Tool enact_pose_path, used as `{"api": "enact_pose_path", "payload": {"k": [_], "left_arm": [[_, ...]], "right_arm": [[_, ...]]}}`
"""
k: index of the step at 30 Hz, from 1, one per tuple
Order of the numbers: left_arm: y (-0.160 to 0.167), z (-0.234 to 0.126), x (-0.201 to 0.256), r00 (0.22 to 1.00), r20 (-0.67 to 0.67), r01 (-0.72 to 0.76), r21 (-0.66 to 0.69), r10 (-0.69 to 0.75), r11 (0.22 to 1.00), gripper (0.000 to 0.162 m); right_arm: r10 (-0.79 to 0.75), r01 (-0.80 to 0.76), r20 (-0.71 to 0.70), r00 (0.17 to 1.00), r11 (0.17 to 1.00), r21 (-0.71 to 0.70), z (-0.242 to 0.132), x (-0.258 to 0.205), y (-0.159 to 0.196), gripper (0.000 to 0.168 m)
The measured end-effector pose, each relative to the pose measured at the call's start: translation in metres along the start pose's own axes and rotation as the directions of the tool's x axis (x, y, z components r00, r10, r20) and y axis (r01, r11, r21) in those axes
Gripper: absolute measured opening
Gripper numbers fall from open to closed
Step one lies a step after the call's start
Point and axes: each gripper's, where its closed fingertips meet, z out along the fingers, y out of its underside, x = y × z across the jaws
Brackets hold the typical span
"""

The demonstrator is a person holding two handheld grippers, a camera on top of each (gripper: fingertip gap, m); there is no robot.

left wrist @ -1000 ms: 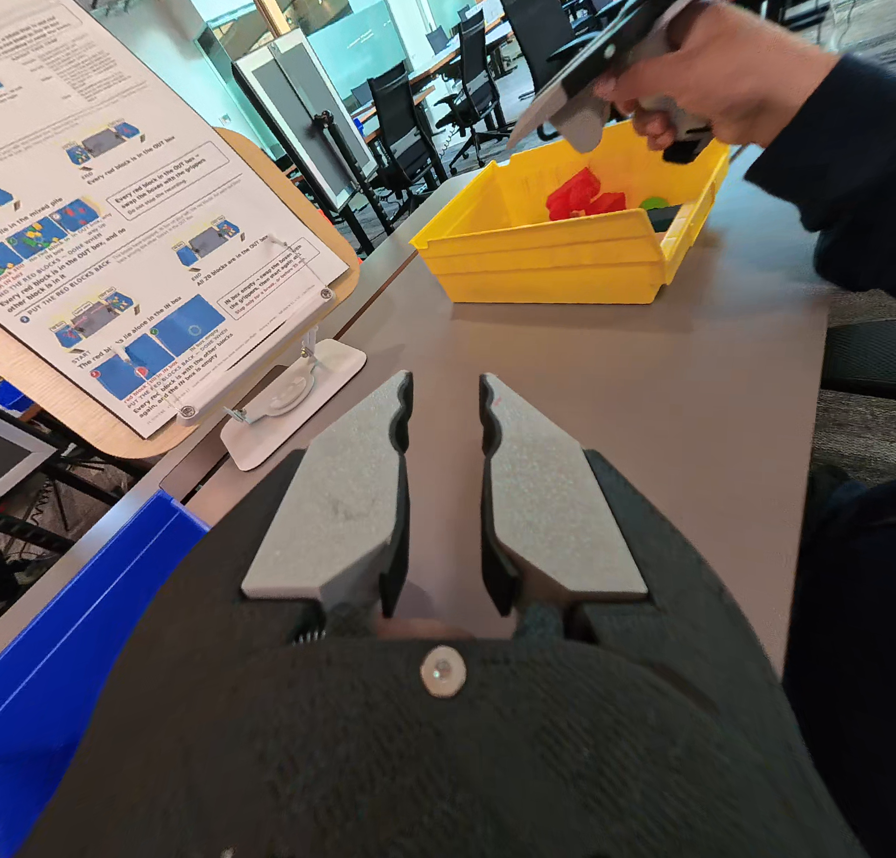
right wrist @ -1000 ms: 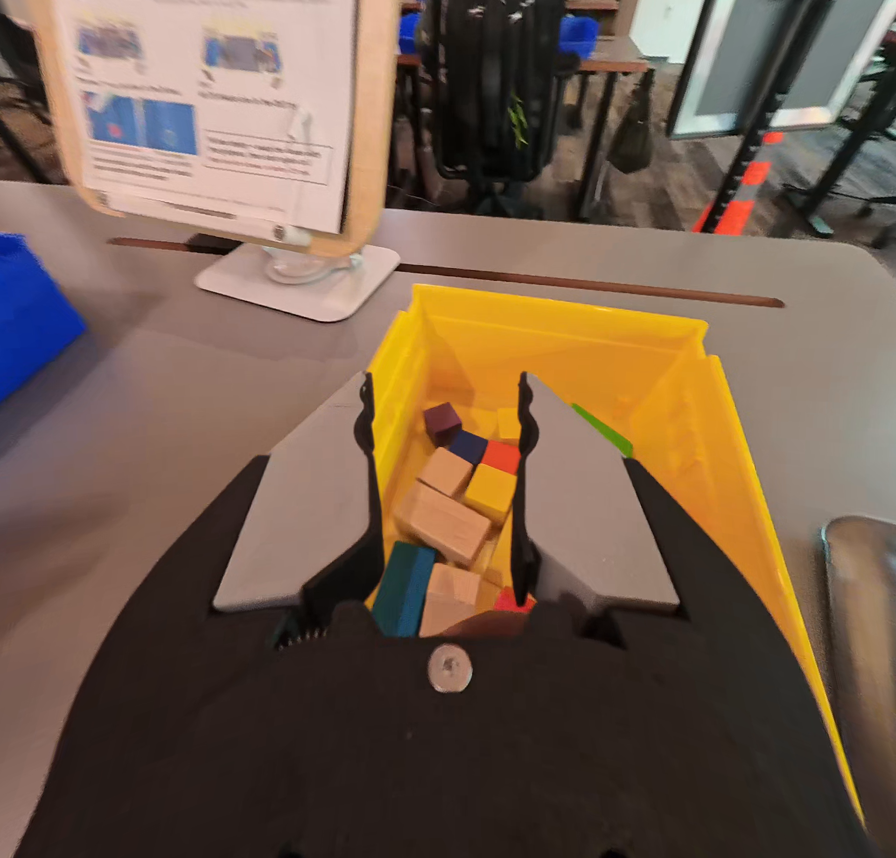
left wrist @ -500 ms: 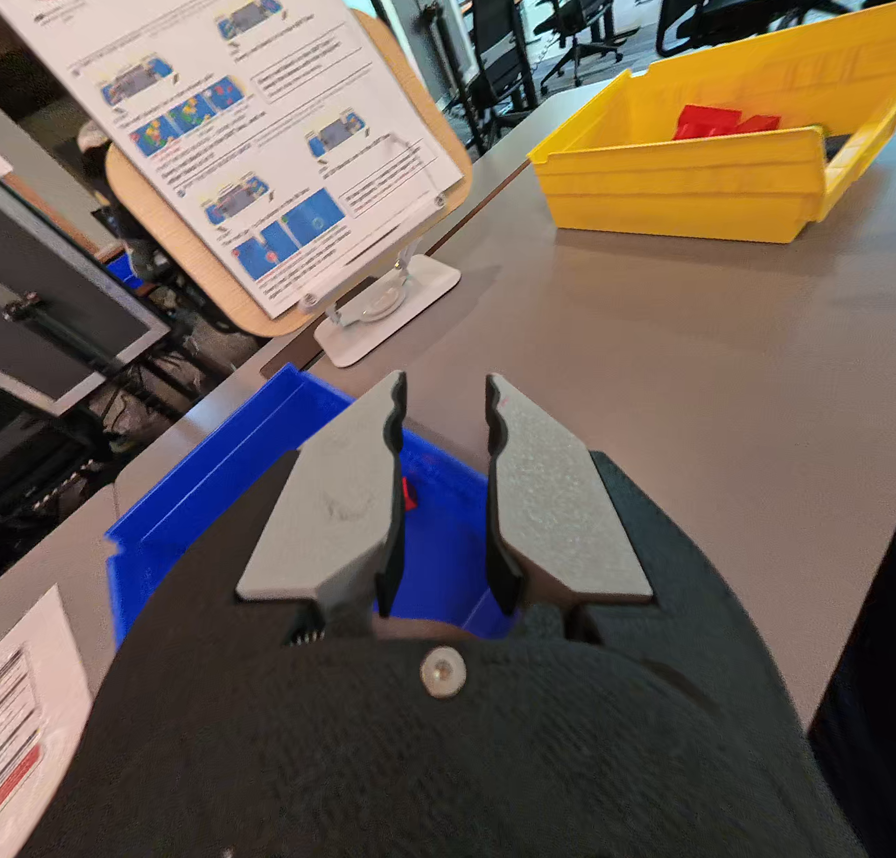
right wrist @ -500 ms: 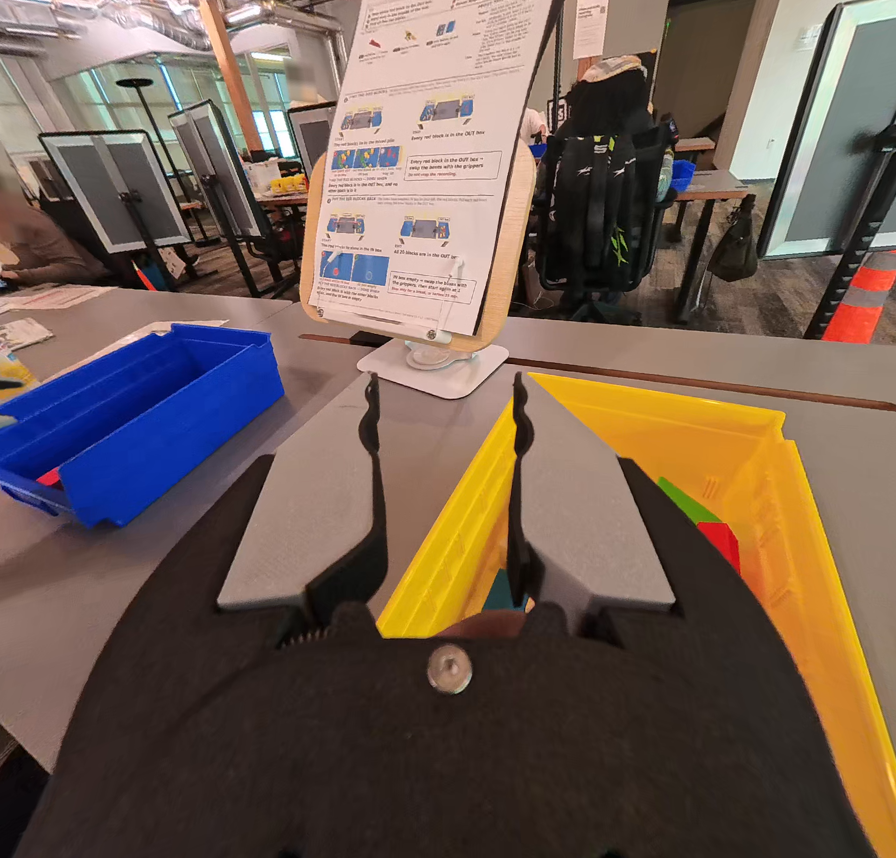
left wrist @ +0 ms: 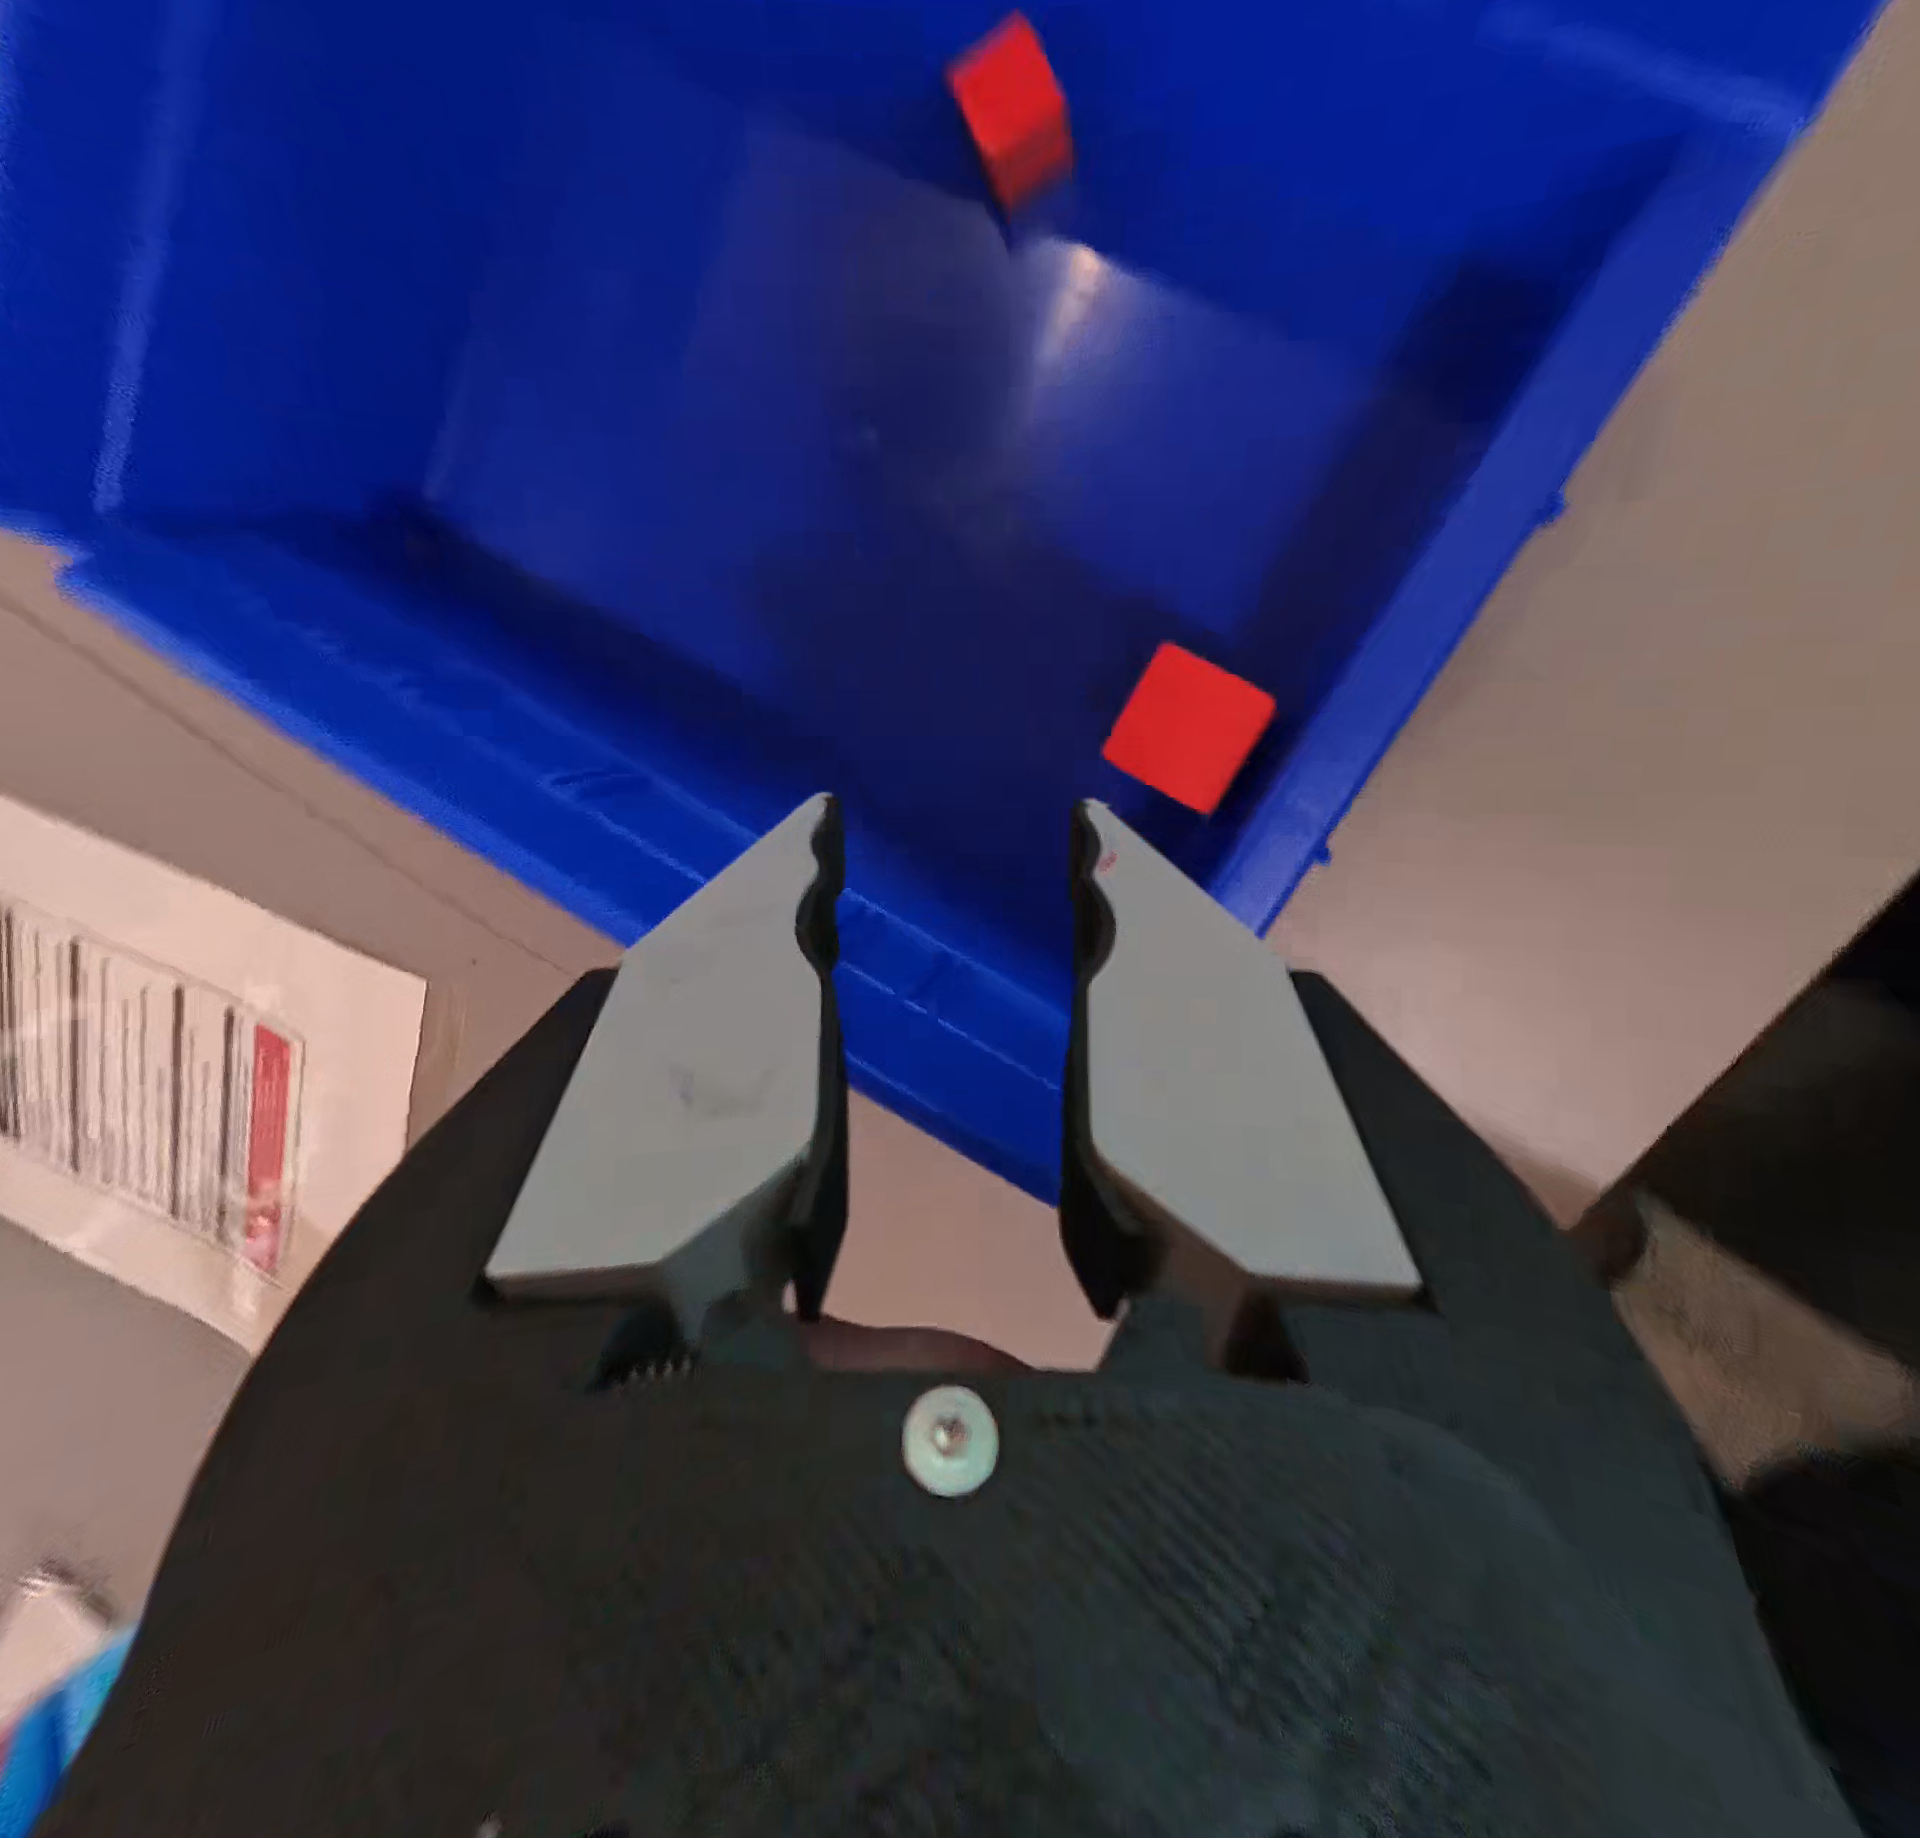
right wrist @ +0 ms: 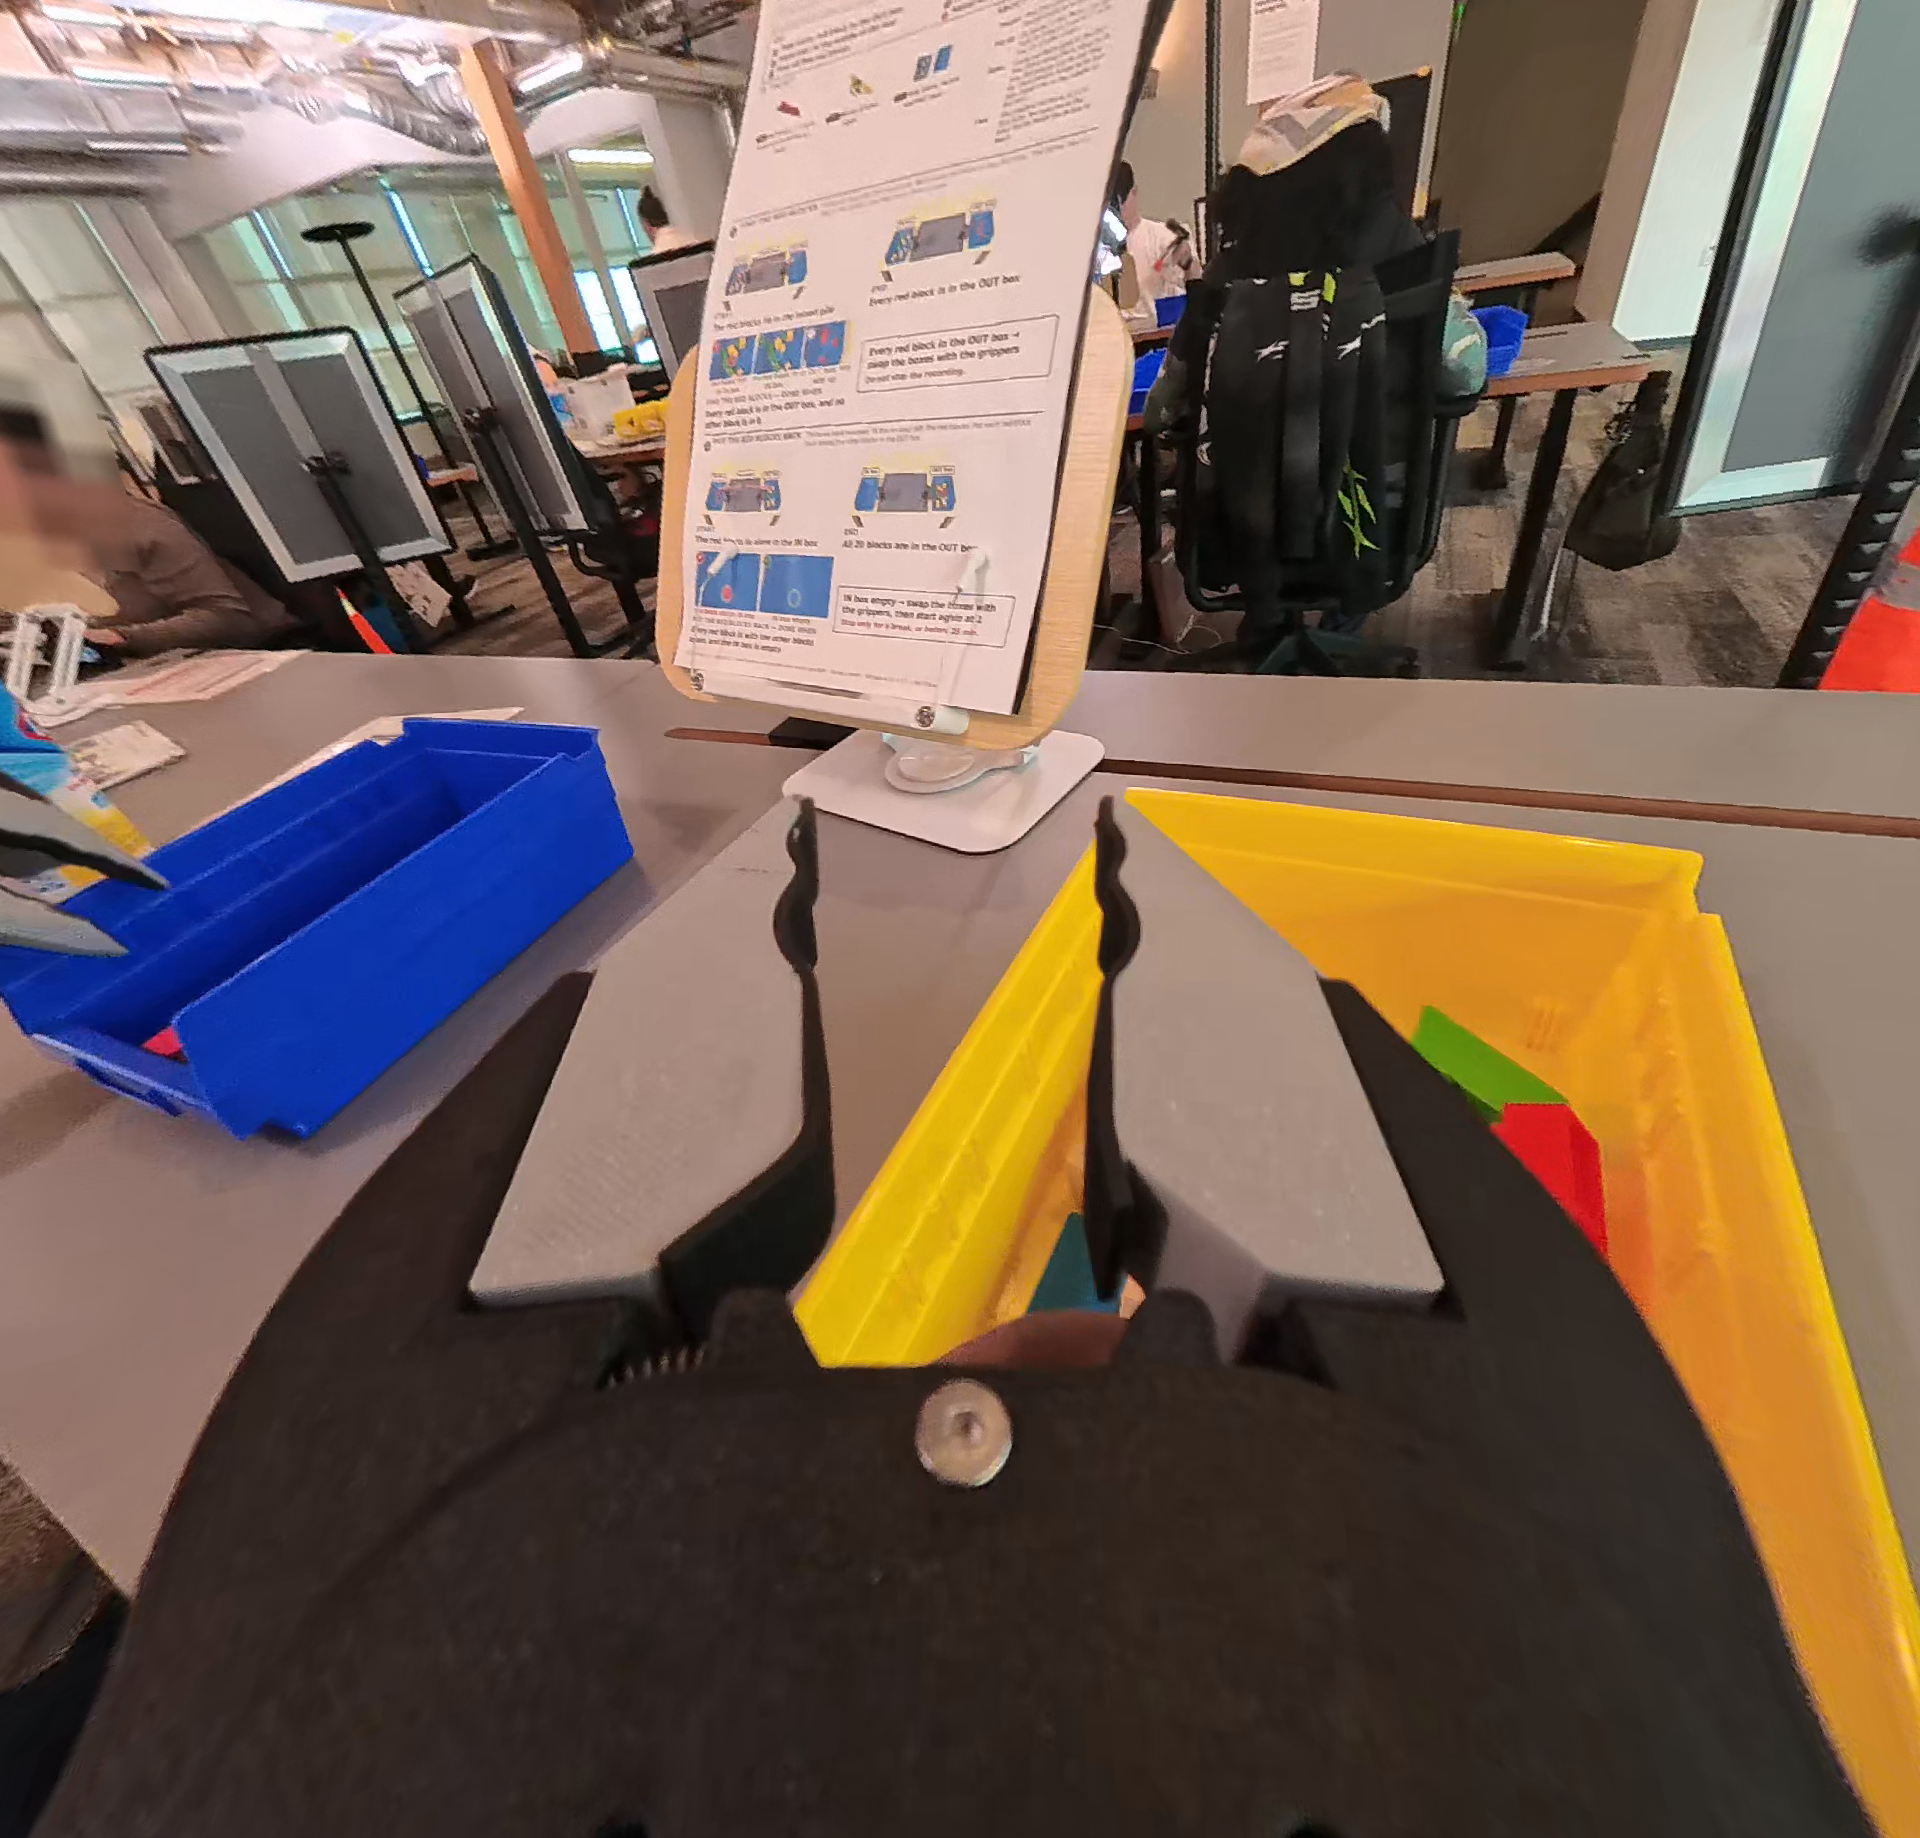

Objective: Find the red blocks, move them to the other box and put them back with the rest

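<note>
1. The left gripper (left wrist: 951, 832) hangs over the near end of the blue bin (left wrist: 727, 386), fingers (left wrist: 707, 1061) spread with nothing between them. Two red blocks lie on the bin floor: a nearer red cube (left wrist: 1188, 727) just ahead and to the right of the fingertips, close against the bin's side wall, and a farther red block (left wrist: 1013, 110), blurred, well up the bin.
2. The right gripper (right wrist: 951, 832) waits above the near corner of the yellow bin (right wrist: 1455, 905), fingers (right wrist: 1236, 1113) parted and holding nothing. That bin holds mixed blocks, among them a red block (right wrist: 1553, 1154) beside a green block (right wrist: 1470, 1061).
3. Judged from this, the return step is in hand: the reds in the blue bin go back to the yellow one. The next move appears to call for shifting the left gripper right and down so its fingers straddle the nearer cube; the wall beside it leaves little room for the outer finger.
4. Half a second earlier the left gripper looked across the worktop (right wrist: 312, 1269) towards the instruction stand (right wrist: 894, 417); it has since tipped down over the blue bin. The right gripper has barely moved.
</note>
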Motion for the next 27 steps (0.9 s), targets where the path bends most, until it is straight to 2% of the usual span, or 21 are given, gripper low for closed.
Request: {"api": "enact_pose_path", "payload": {"k": [2, 3, 4, 5, 6, 7, 9, 10, 11, 15, 17, 19, 22, 23, 25, 27], "left_arm": [[0.004, 0.013, 0.007, 0.991, -0.048, -0.125, -0.075, 0.122, 0.989, 0.044], [0.005, 0.019, 0.011, 0.979, -0.069, -0.196, -0.106, 0.19, 0.975, 0.053], [0.004, 0.023, 0.015, 0.957, -0.089, -0.284, -0.119, 0.275, 0.951, 0.054], [0.002, 0.027, 0.017, 0.938, -0.103, -0.343, -0.115, 0.332, 0.932, 0.043], [-0.002, 0.031, 0.016, 0.929, -0.103, -0.366, -0.107, 0.356, 0.924, 0.042], [-0.006, 0.035, 0.017, 0.928, -0.125, -0.364, -0.1, 0.352, 0.926, 0.042], [-0.001, 0.039, 0.032, 0.913, -0.256, -0.358, -0.128, 0.317, 0.925, 0.047], [0.001, 0.039, 0.039, 0.899, -0.321, -0.357, -0.142, 0.299, 0.923, 0.038], [0.001, 0.039, 0.041, 0.894, -0.347, -0.353, -0.161, 0.282, 0.922, 0.046], [0.001, 0.042, 0.047, 0.867, -0.448, -0.345, -0.223, 0.218, 0.912, 0.043], [-0.001, 0.045, 0.048, 0.855, -0.485, -0.334, -0.248, 0.182, 0.909, 0.047], [-0.002, 0.045, 0.05, 0.843, -0.52, -0.309, -0.267, 0.134, 0.913, 0.043], [-0.01, 0.049, 0.042, 0.862, -0.484, -0.288, -0.219, 0.153, 0.932, 0.034], [-0.014, 0.051, 0.033, 0.885, -0.431, -0.283, -0.201, 0.175, 0.938, 0.027], [-0.016, 0.055, 0.008, 0.931, -0.288, -0.288, -0.202, 0.224, 0.936, 0.024], [-0.013, 0.051, 0.016, 0.921, -0.325, -0.288, -0.19, 0.216, 0.939, 0.027]], "right_arm": [[-0.006, 0.006, 0.01, 1.0, 1.0, -0.008, 0.002, -0.006, 0.002, 0.051], [-0.015, 0.015, 0.013, 1.0, 1.0, -0.016, 0.004, -0.009, 0.003, 0.051], [-0.026, 0.026, 0.016, 1.0, 0.999, -0.025, 0.005, -0.012, 0.004, 0.051], [-0.037, 0.037, 0.019, 0.999, 0.999, -0.032, 0.007, -0.015, 0.006, 0.051], [-0.046, 0.047, 0.023, 0.999, 0.998, -0.037, 0.008, -0.018, 0.007, 0.051], [-0.055, 0.056, 0.029, 0.998, 0.998, -0.041, 0.008, -0.02, 0.008, 0.051], [-0.069, 0.071, 0.036, 0.997, 0.996, -0.046, 0.009, -0.023, 0.009, 0.051], [-0.073, 0.074, 0.036, 0.997, 0.996, -0.049, 0.009, -0.023, 0.009, 0.051], [-0.072, 0.074, 0.036, 0.997, 0.996, -0.05, 0.008, -0.022, 0.01, 0.051], [-0.05, 0.052, 0.043, 0.998, 0.998, -0.048, 0.005, -0.017, 0.009, 0.051], [-0.043, 0.045, 0.044, 0.998, 0.998, -0.042, 0.002, -0.014, 0.007, 0.051], [-0.043, 0.044, 0.038, 0.998, 0.999, -0.032, -0.001, -0.012, 0.005, 0.051], [-0.038, 0.039, 0.035, 0.999, 0.999, -0.018, -0.005, -0.009, 0.001, 0.051], [-0.036, 0.037, 0.033, 0.999, 0.999, -0.014, -0.005, -0.008, 0.001, 0.051], [-0.032, 0.033, 0.031, 0.999, 0.999, -0.01, -0.007, -0.008, 0.0, 0.051], [-0.032, 0.033, 0.031, 0.999, 0.999, -0.007, -0.008, -0.008, -0.001, 0.051]]}}
